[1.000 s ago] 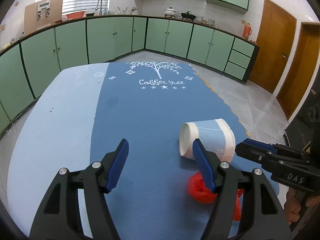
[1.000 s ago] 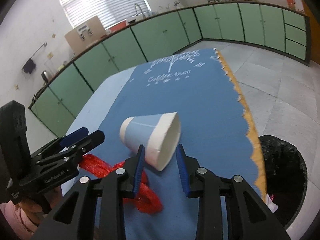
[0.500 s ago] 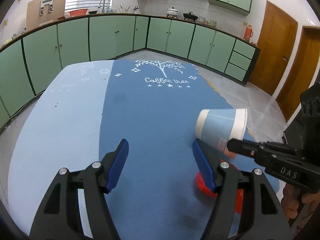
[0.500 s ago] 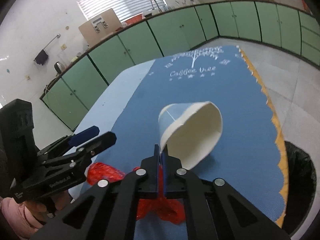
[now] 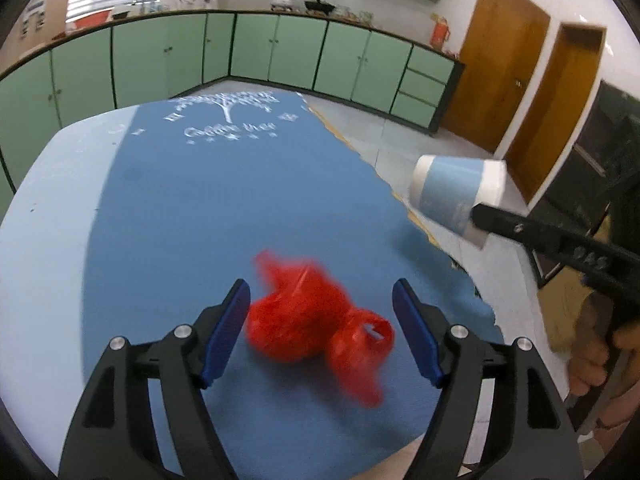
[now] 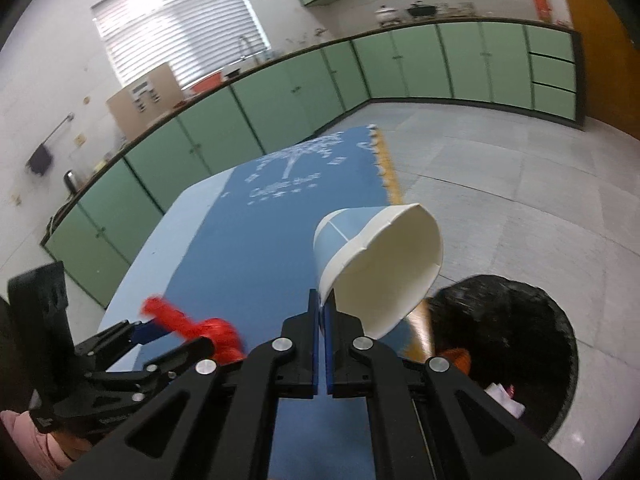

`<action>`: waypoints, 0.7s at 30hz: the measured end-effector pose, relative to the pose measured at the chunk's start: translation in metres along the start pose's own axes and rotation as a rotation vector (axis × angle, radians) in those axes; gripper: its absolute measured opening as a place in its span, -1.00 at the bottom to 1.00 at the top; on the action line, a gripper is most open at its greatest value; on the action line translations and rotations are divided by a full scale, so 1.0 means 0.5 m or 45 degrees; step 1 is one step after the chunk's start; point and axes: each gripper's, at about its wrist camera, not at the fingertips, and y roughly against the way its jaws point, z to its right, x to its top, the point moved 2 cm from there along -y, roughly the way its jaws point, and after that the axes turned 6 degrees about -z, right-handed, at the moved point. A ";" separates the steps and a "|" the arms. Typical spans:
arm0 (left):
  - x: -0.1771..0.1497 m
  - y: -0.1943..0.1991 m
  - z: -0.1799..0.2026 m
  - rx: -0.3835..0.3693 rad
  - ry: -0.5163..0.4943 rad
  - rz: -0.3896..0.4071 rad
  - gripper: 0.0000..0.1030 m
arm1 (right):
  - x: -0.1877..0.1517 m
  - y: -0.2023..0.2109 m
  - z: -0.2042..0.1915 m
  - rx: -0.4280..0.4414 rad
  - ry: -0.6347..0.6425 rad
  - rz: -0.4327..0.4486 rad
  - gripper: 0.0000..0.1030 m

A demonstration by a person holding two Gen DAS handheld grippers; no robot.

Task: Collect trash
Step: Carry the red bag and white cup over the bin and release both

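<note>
Pinching the blue-and-white paper cup (image 6: 380,268) by its rim, your right gripper (image 6: 322,312) hangs it, centre frame, beside the black-lined bin (image 6: 516,344) for dropping. Your left gripper (image 5: 322,320), jaws opening, straddles the crumpled red plastic bag (image 5: 316,320) at lower centre without touching.

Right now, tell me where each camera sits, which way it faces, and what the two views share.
Left wrist: on the left gripper, looking down over its opening jaws at the red plastic bag between them, untouched, on the blue tablecloth; the person's right hand shows.
Right wrist: on the right gripper, shut on the paper cup rim, facing the black bin on the floor; a pink sleeve shows.
Shared: cup, bag, tablecloth, green cabinets, each other's gripper.
</note>
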 end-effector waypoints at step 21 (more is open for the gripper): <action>0.099 0.008 0.180 -0.083 -0.165 0.125 -0.35 | -0.025 0.071 0.158 -0.138 -0.186 0.077 -0.95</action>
